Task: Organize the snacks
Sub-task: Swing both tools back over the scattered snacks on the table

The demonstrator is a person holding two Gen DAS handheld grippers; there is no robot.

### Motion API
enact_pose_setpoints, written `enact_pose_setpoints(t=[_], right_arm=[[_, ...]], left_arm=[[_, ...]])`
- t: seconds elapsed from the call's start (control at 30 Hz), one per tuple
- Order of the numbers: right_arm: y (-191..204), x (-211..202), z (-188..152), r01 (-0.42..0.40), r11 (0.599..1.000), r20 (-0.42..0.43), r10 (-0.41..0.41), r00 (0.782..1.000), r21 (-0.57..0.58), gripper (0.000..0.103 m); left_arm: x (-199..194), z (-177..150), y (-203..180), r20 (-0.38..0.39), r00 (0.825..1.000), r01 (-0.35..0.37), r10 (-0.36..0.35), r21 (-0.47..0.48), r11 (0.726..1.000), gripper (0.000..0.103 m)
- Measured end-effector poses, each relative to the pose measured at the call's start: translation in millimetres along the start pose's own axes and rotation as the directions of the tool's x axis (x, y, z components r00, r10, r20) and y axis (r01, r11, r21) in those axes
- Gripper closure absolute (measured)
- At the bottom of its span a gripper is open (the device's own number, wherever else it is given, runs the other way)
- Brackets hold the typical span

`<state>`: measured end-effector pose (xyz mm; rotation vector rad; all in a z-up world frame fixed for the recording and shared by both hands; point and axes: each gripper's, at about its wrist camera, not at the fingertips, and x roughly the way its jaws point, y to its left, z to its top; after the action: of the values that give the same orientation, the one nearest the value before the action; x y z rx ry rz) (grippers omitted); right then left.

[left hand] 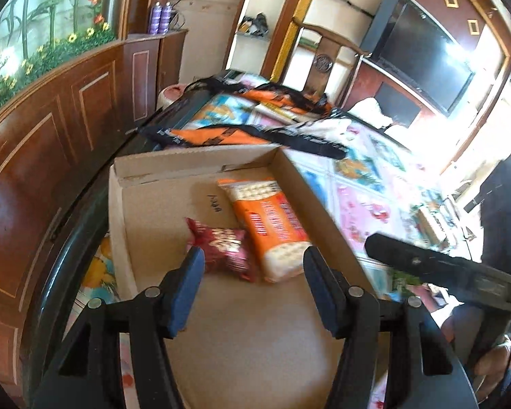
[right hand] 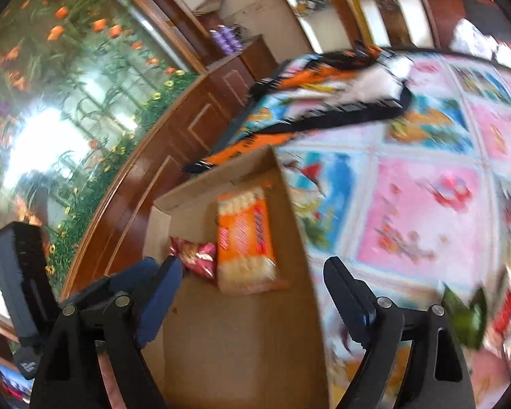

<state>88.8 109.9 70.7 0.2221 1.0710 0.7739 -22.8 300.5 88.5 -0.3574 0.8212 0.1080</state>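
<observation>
Snacks lie mid-frame in the cardboard box: an orange cracker pack touching a red packet. Left gripper and right gripper both stand spread, empty. Risk: the two tools, working close together, may collide or knock the box's wall.

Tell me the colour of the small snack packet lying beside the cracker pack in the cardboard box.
Dark red with gold print; it shows best in the left wrist view.
</observation>
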Motion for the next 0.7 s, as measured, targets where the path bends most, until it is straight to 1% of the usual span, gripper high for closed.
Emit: enact_pose_setpoints(t=[0.03,0.07,0.1,0.17,0.2,0.27,0.33,0.37,0.43,0.53,0.57,0.63,0.7], right_arm=[[-8,-4,-2,0.009,0.999,-0.014,-0.009,1.000,0.031,0.014],[-15,-8,-4,0.001,0.998,-0.024,0.001,1.000,0.059,0.014],[-27,-16,-8,-0.035,0.995,-0.026,0.038,0.999,0.098,0.014],[-43,-28,-15,-0.043,0.990,-0.025,0.047,0.999,0.134,0.014],[-49,-36,-18,-0.044,0.990,-0.020,0.047,0.999,0.133,0.014],[-62,-55,-24,-0.084,0.989,0.006,0.084,0.996,0.123,0.014],[-79,-80,-33,-0.112,0.986,0.052,0.106,0.993,0.122,0.014],[-85,-87,-35,-0.103,0.988,0.065,0.095,0.993,0.118,0.014],[-105,-111,-44,-0.039,0.994,0.111,0.027,0.993,0.105,0.014],[-136,-136,-57,0.008,0.993,0.169,-0.028,0.985,0.116,0.014],[-148,-144,-61,0.013,0.992,0.189,-0.037,0.981,0.126,0.015],[-172,-161,-69,-0.002,0.988,0.230,-0.033,0.973,0.152,0.015],[-191,-175,-75,-0.010,0.983,0.275,-0.042,0.961,0.185,0.020]], left_arm=[[-4,-1,-3,0.005,1.000,0.006,-0.006,0.006,1.000,0.042],[-10,-3,-12,0.012,1.000,0.019,-0.019,0.021,1.000,0.042],[-13,-5,-17,0.016,0.999,0.028,-0.028,0.031,0.999,0.041],[-20,-9,-33,0.025,0.998,0.051,-0.053,0.062,0.997,0.040],[-22,-11,-41,0.027,0.998,0.062,-0.064,0.078,0.995,0.038],[-24,-16,-59,0.025,0.996,0.081,-0.084,0.111,0.990,0.037],[-23,-21,-75,0.017,0.995,0.099,-0.102,0.140,0.985,0.037],[-20,-25,-86,0.005,0.993,0.114,-0.117,0.154,0.981,0.037],[-15,-33,-102,-0.017,0.990,0.138,-0.137,0.176,0.975,0.037],[-1,-45,-131,-0.062,0.984,0.174,-0.164,0.206,0.963,0.037],[3,-48,-138,-0.074,0.983,0.180,-0.167,0.215,0.960,0.037],[13,-54,-155,-0.102,0.982,0.180,-0.160,0.240,0.954,0.037],[22,-60,-172,-0.127,0.980,0.181,-0.152,0.264,0.947,0.037]])
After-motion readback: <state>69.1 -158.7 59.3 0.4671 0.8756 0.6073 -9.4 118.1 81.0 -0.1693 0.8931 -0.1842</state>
